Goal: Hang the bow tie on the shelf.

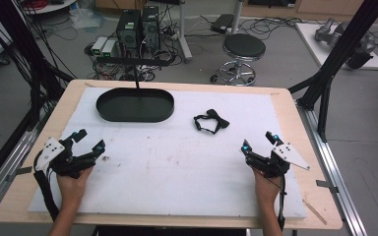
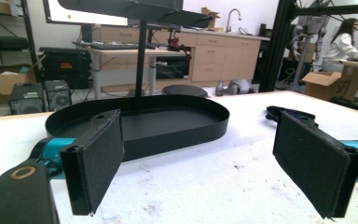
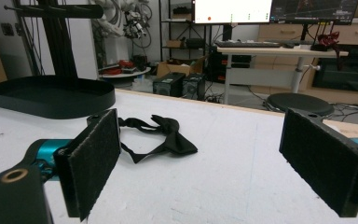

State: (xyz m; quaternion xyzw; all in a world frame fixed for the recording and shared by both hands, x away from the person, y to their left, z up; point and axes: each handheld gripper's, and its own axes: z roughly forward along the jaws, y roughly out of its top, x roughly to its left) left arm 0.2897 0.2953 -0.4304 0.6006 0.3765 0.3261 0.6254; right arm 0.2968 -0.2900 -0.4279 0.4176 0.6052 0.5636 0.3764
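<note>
Desk [image 1: 302, 147], wooden, under a white foam mat [image 1: 177, 162].

Black oval metal tray [image 1: 135, 105] on a thin post: far left part of the mat.

Black fabric bow tie [image 1: 210, 121] with strap: lying flat, right of the tray, well apart from both grippers.

Left gripper [image 1: 89, 141]: near left edge, fingers spread wide, holding nothing.

Right gripper [image 1: 259, 141]: near right edge, fingers spread wide, holding nothing.

A black bow tie [image 1: 211, 121] and black oval tray [image 1: 135, 105] lie on a white mat [image 1: 177, 162] over a pale wooden table [image 1: 295, 132].

robotics lab: computer towers [image 1: 139, 30], cables [image 1: 270, 24]
</note>
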